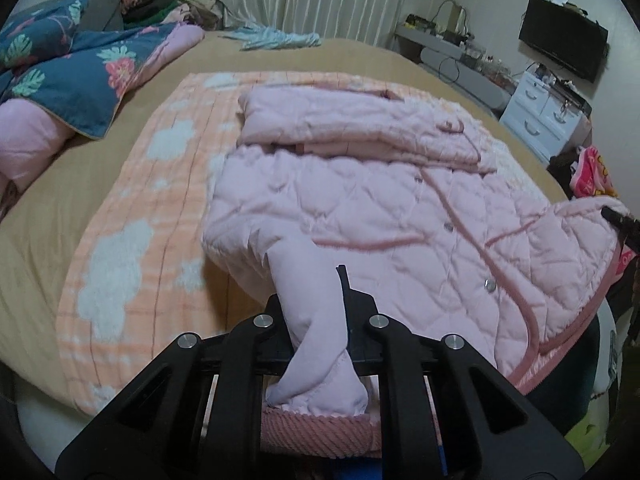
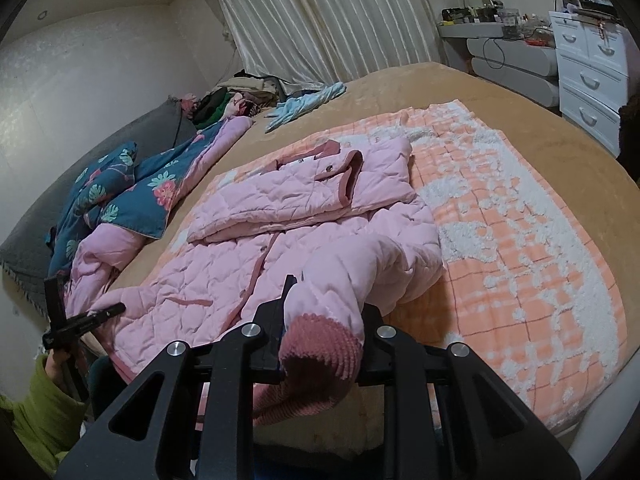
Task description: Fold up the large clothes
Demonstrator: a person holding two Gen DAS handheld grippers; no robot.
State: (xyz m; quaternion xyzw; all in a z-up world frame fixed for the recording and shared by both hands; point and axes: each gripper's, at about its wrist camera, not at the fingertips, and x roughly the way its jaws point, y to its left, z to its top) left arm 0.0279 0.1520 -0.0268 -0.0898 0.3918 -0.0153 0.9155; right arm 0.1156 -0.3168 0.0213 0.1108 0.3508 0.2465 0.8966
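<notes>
Since the pink quilted jacket [image 1: 360, 208] lay buttoned on the orange cloud blanket [image 1: 132, 216] near the bed's front edge, I had my left gripper [image 1: 316, 320] pinching its hem corner and my right gripper [image 2: 320, 320] clamped on the ribbed cuff [image 2: 320, 344], ready for folding.
</notes>
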